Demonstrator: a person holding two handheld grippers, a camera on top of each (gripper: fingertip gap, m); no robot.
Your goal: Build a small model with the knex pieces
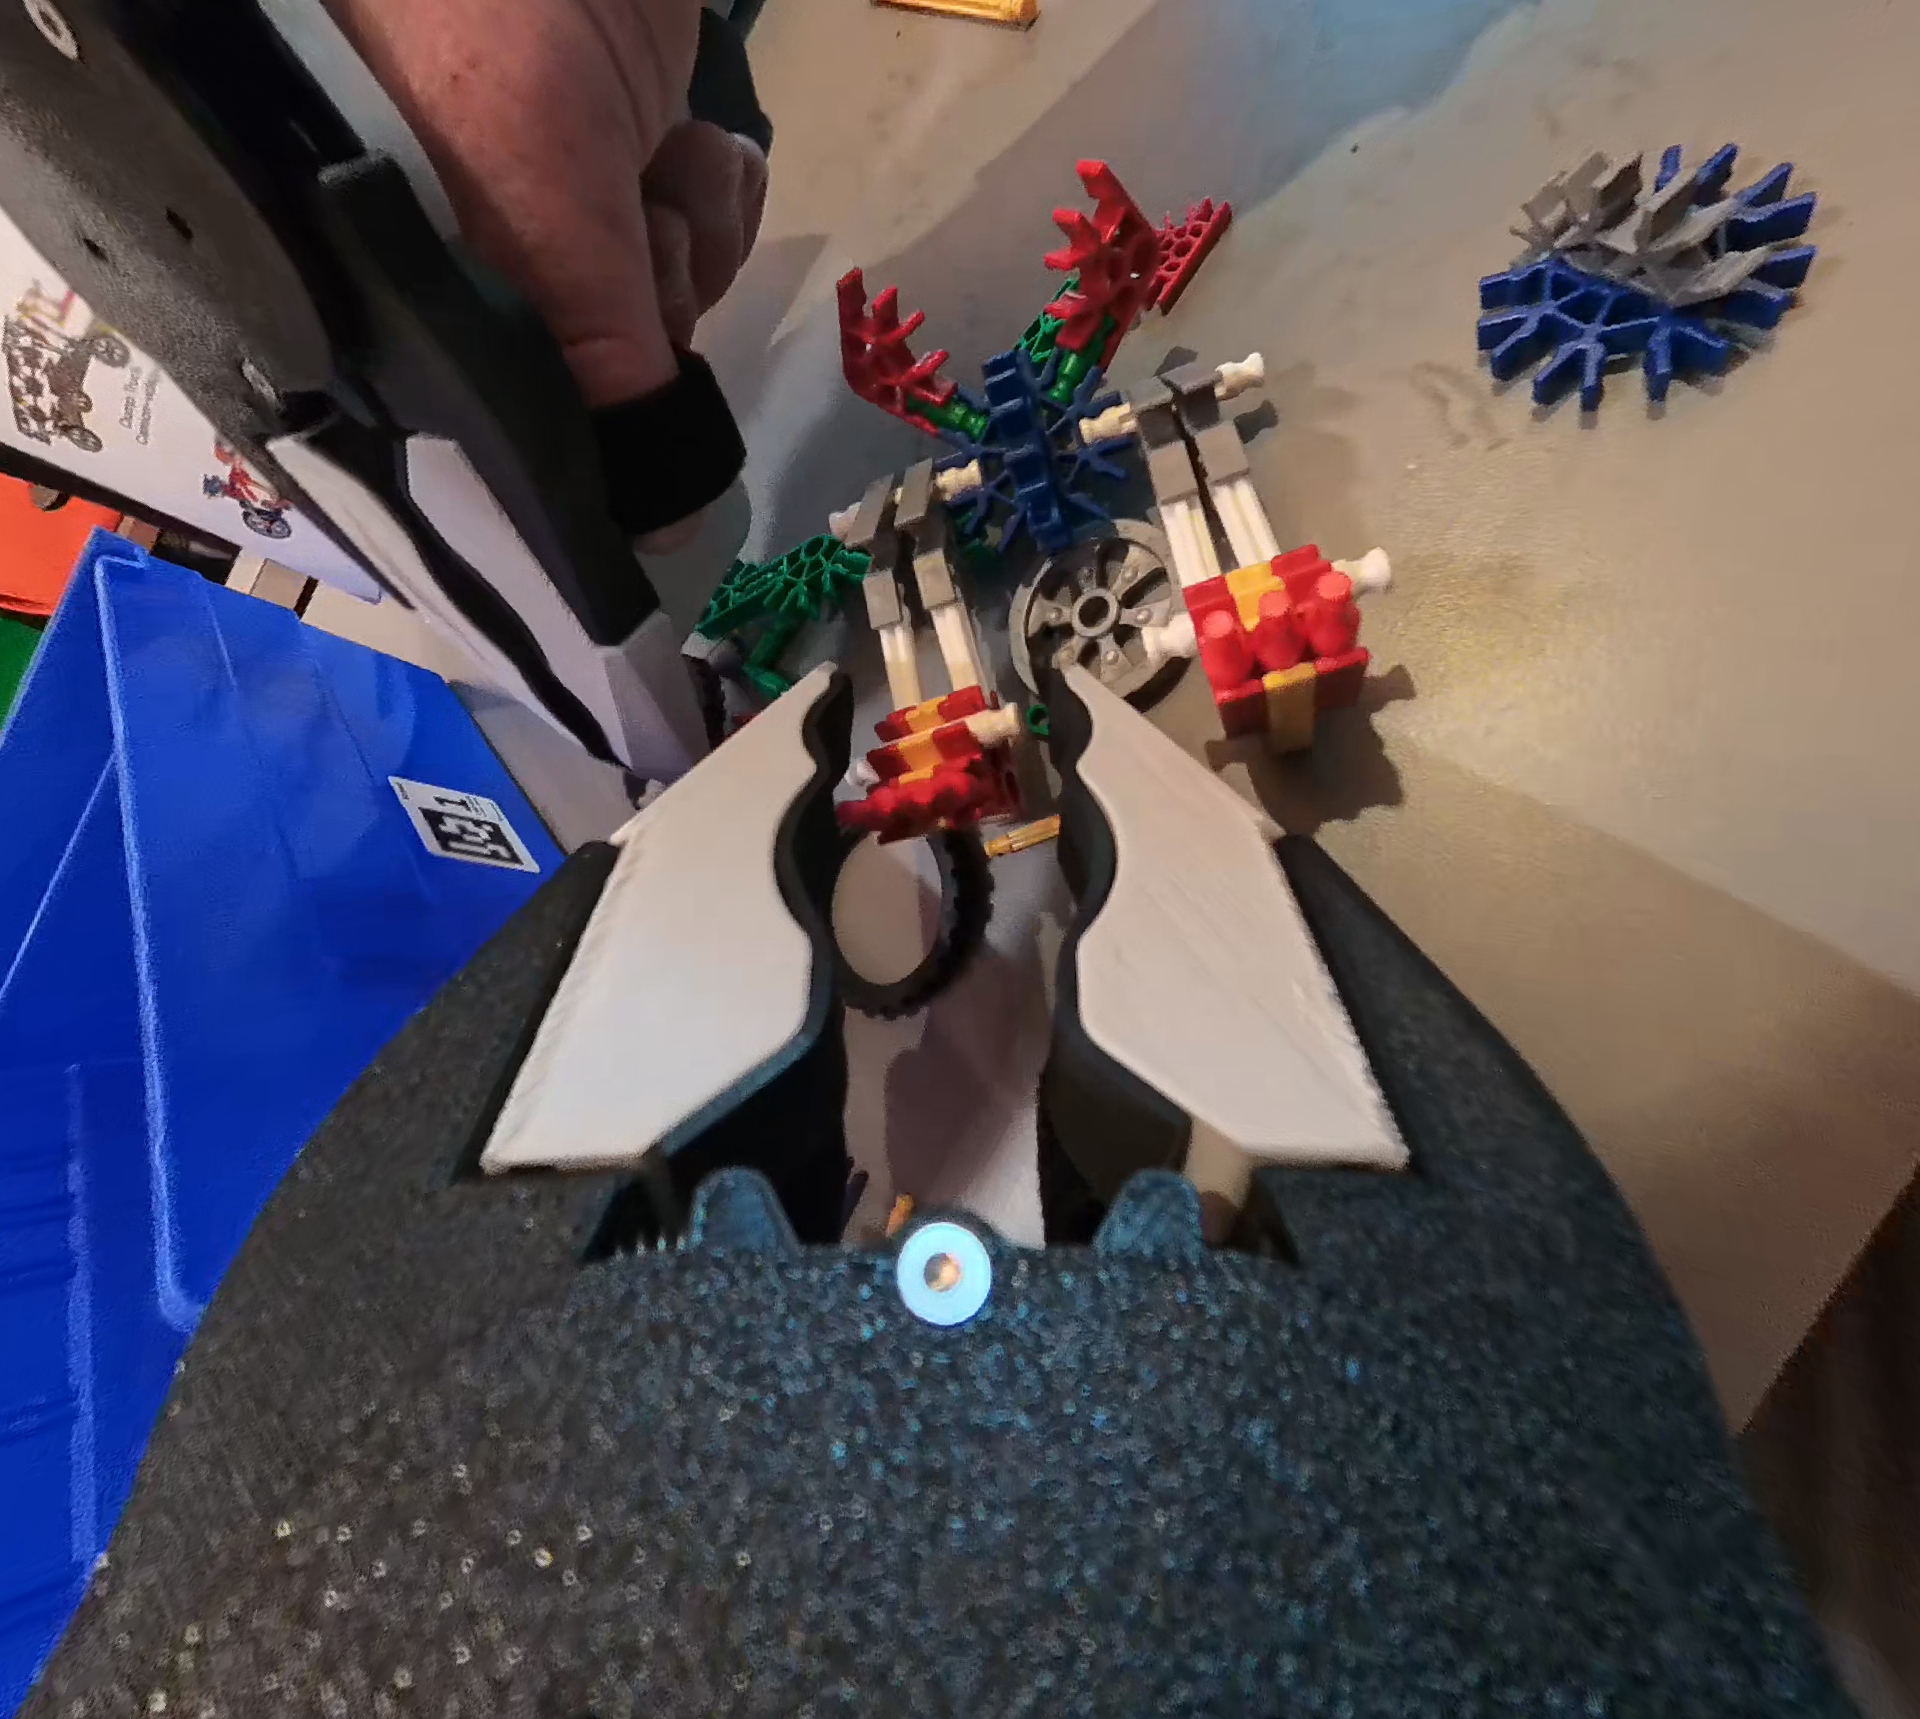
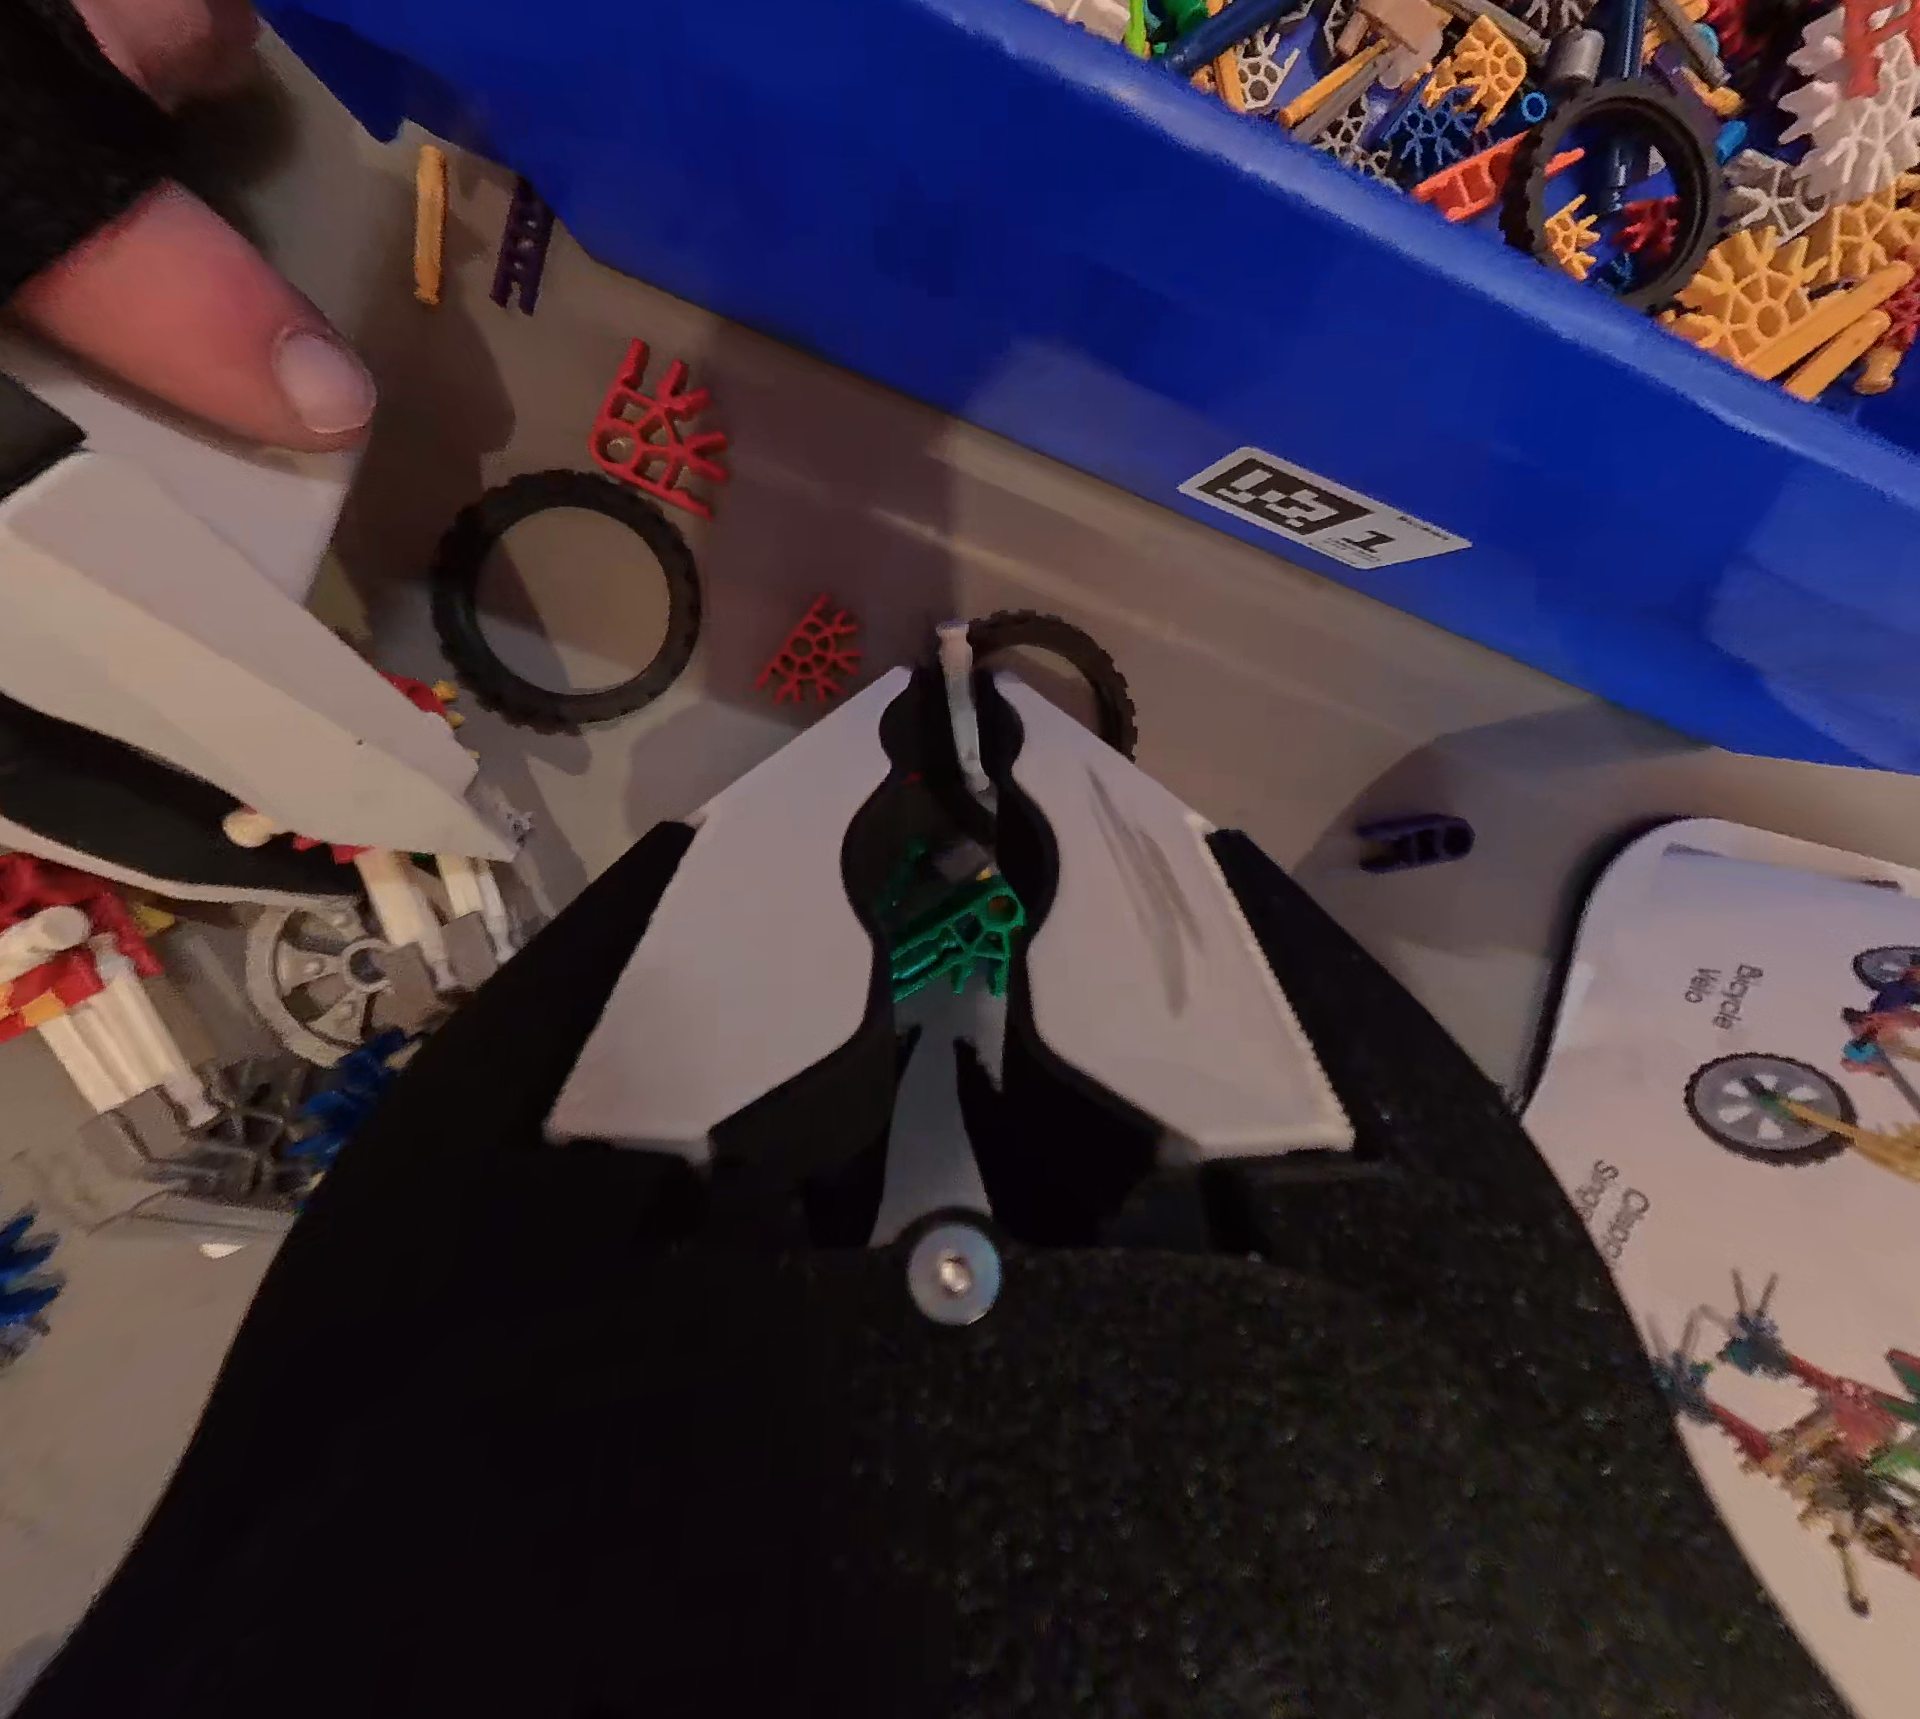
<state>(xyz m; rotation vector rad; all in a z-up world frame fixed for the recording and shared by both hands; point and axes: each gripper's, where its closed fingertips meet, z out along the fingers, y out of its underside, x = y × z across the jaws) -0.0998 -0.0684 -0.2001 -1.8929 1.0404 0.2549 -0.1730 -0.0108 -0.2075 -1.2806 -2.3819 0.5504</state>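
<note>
My left tool (image 1: 951, 682) is hovering released over the toy model (image 1: 1049, 526), its fingertips straddling the red end, a black tyre (image 1: 925, 931) lying below. My right tool (image 2: 951, 682) is clenching a white rod (image 2: 961, 713) beside the model's green piece (image 2: 956, 942). The blue bin (image 2: 1039, 215) is walling off the far edge; open counter (image 1: 1558, 630) is lying to my left tool's right, near the blue connector (image 1: 1631, 298).

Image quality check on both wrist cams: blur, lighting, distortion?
Left wrist view: strong fisheye bend, warm dim light with a blue cast on the table top right, hard shadows beside the toy model, which is fairly sharp. Right wrist view: darker, motion smear on the blue bin wall and booklet; the right gripper body is nearly black.
</note>
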